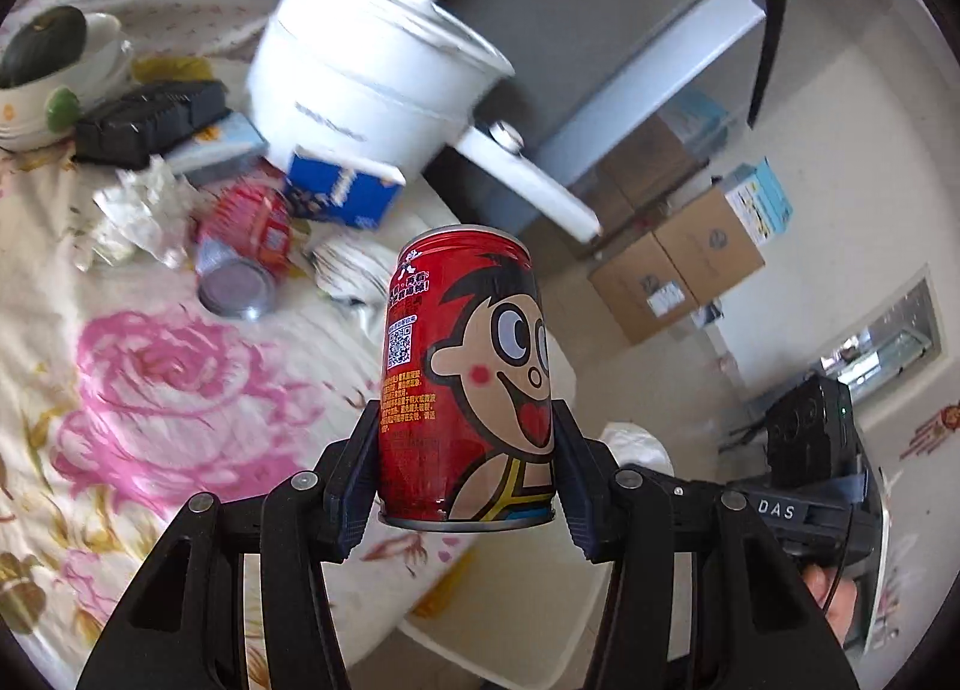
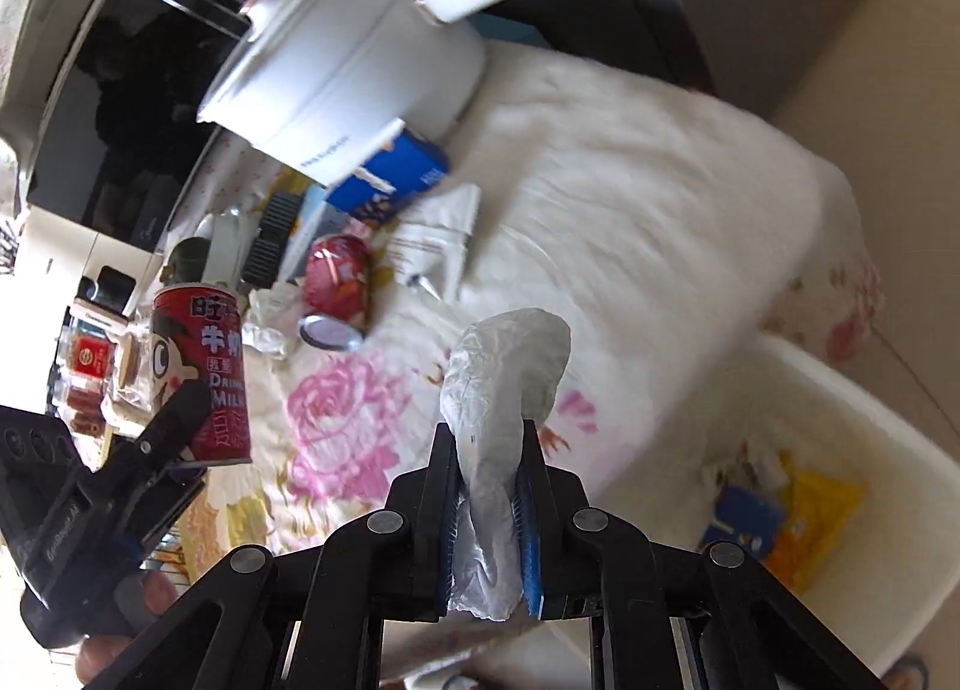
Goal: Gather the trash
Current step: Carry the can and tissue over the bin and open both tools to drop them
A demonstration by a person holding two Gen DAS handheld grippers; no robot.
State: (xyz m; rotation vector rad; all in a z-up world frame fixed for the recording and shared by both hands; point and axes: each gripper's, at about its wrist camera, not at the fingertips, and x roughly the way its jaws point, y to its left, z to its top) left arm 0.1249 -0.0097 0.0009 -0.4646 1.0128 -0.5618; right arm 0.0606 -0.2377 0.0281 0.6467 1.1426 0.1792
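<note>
While the right hand-held gripper [image 2: 489, 516] pinches a crumpled tissue [image 2: 504, 384] and the left hand-held gripper [image 1: 467, 474] clamps an upright red can [image 1: 468, 372], the white bin [image 2: 864, 426] lies low at the right, nearer the right one

The left gripper [image 1: 468, 468] is black plastic, with two flat arms held by round silver screws. Its fingers [image 1: 354, 486] have ribbed dark blue pads. The right gripper [image 2: 489, 510] looks the same – black arms, silver screws, bright blue pads [image 2: 531, 546]. Behind its fingers sits a black box marked "DAS", with a thin black cable and a green light.
</note>
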